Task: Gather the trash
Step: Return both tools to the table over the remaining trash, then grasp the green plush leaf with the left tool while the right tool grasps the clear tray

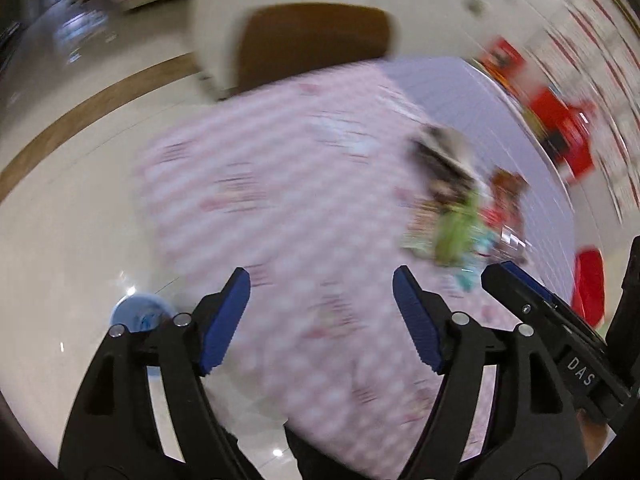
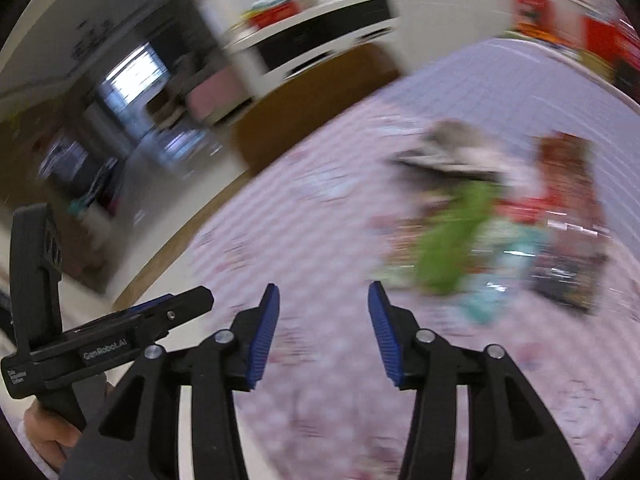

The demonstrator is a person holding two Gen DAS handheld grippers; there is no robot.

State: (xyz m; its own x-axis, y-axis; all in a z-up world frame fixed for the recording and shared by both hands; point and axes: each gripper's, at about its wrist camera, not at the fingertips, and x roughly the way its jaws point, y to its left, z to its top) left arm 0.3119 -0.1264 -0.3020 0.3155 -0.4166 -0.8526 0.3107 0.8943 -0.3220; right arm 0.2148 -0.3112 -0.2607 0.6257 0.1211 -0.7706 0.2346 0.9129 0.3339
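Tongs, left (image 1: 321, 300): blue-padded jaws stood wide apart, nothing between them, hanging above a pink-and-white checked cloth (image 1: 280, 184) that covered the tabletop. Tongs, right (image 2: 323, 308): jaws parted more narrowly, likewise empty, above the same cloth (image 2: 320, 224). Each pair showed at the edge of the other's view, the left one gripped by a hand (image 2: 44, 432). Trash, one heap (image 2: 492, 224): blurred wrappers on the cloth, well ahead and to the right of both tongs, including a green piece (image 2: 452, 248), a teal piece (image 2: 492, 292), a red-brown packet (image 2: 568, 168) and a grey crumpled item (image 2: 452, 148); the same heap (image 1: 464, 208) appeared in the left view. Brown chair seat (image 1: 316, 48) beyond the tabletop's far edge. Pale glossy floor (image 1: 80, 208) to the left, with a light blue round object (image 1: 140, 312) on it.
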